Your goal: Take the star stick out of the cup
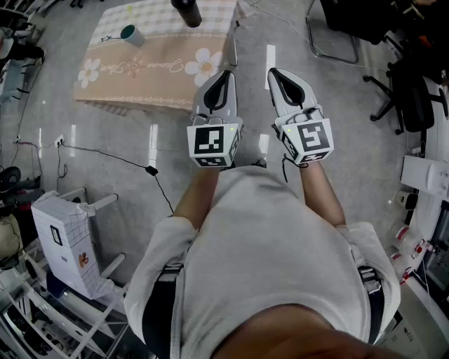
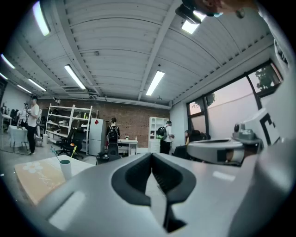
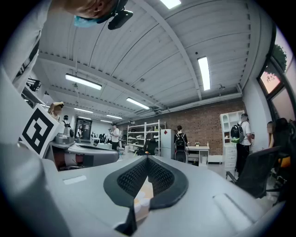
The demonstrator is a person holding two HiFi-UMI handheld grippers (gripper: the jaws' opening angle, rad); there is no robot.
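- Head view shows me both tongs held level in front of the person's torso, side by side and pointing toward the table [image 1: 161, 28], well short of it.
- The left gripper [image 1: 223, 73] has its jaws together. In the left gripper view [image 2: 151, 156] the two dark pads meet at their tips and nothing sits between them.
- The right gripper [image 1: 275, 72] reads the same to me. In the right gripper view [image 3: 147, 158] the pads touch at the tip with nothing caught. The loop-shaped gap below them only shows the flowered cloth beyond.
- Each gripper view catches the other tool at its edge, marker cube included.
- The cup [image 1: 130, 34], pale with a teal rim, stands on the table's far left part, well apart from both grippers. In the left gripper view it [image 2: 65, 168] sits low at the left, on the cloth.
- The star stick [image 1: 107, 38] is in the cup, leaning out to the left. From the left gripper view I only get it as a thin line [image 2: 55, 153] rising from the rim, and I cannot make out the star there.
- A dark bottle [image 1: 186, 12] stands at the table's far edge, to the right of the cup.
- The table wears a beige tablecloth [image 1: 151, 66] with white flowers on the hanging front and a checked top.
- A white box [image 1: 63, 242] stands on the floor at the person's left.
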